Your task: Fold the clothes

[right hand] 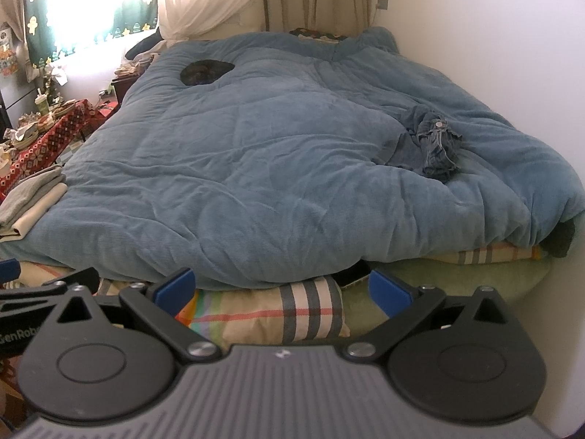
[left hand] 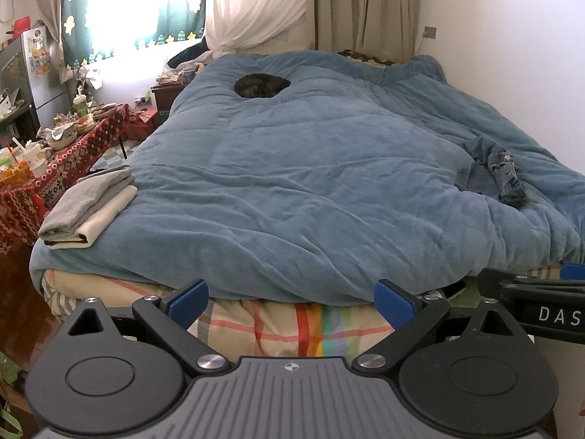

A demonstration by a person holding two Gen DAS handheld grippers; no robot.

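1. Denim garment, crumpled, at right of centre in the right wrist view, lying on the blue duvet. Judged soft but fairly heavy and stiff at the seams; the buttoned waistband on top looks the firmest place to take hold.
2. Folded stack, grey over cream, at the left edge of the frame on the bed's near corner; light, limp cloth.
3. Dark round shape, upper centre; identity unclear.
4. Left tool and right tool: jaws apart, holding nothing, low at the bed's foot.
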